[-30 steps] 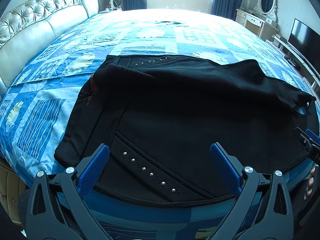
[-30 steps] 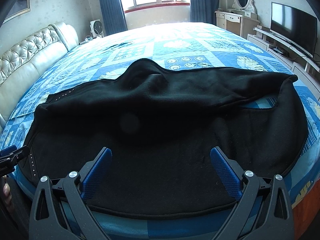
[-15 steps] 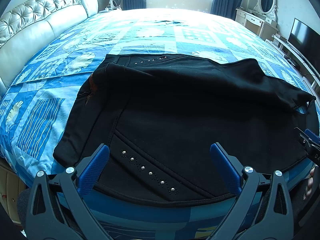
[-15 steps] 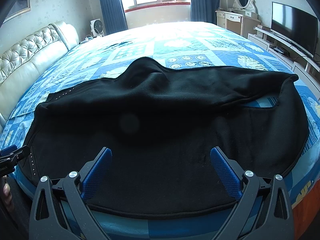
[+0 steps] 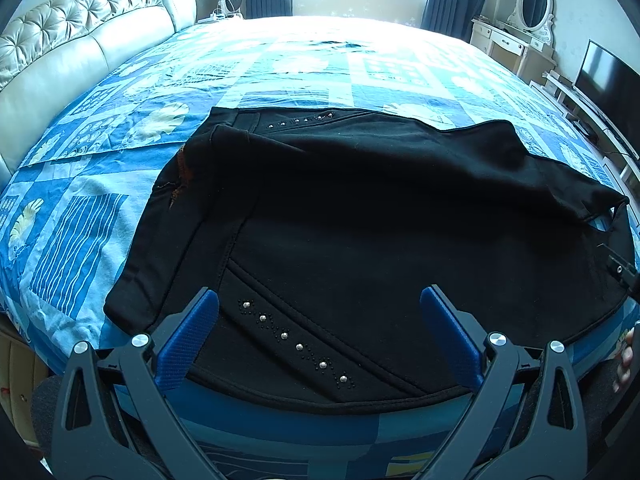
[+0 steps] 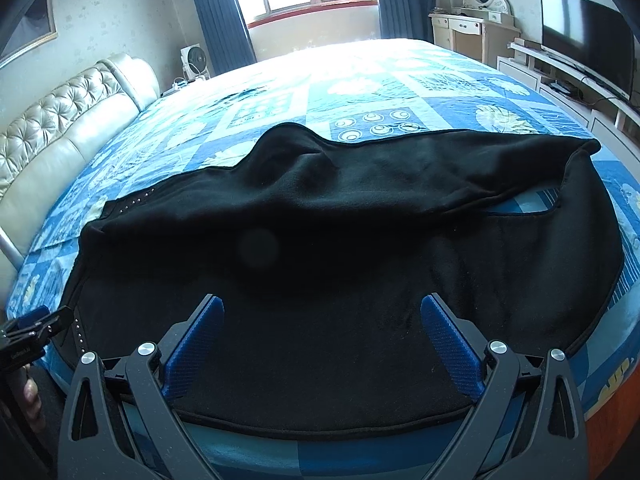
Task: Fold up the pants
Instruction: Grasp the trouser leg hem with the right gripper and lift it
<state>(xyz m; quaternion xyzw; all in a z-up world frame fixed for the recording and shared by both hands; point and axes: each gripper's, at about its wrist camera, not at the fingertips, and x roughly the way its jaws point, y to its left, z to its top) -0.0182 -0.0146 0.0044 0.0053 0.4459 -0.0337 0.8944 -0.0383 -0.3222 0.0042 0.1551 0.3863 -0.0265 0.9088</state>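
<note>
Left wrist view: the left claw is wide open and holds nothing, over black pants on the bed. The right claw is wide open and empty too.

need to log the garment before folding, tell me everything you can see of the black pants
The black pants lie spread flat near the bed's front edge on the blue patterned bedspread. The fabric looks soft, matte and fleecy. Rows of small silver studs run along seams at the waist end, towards the headboard. One leg lies loosely over the other, rumpled. Both tools hover open in front; neither touches them.
</note>
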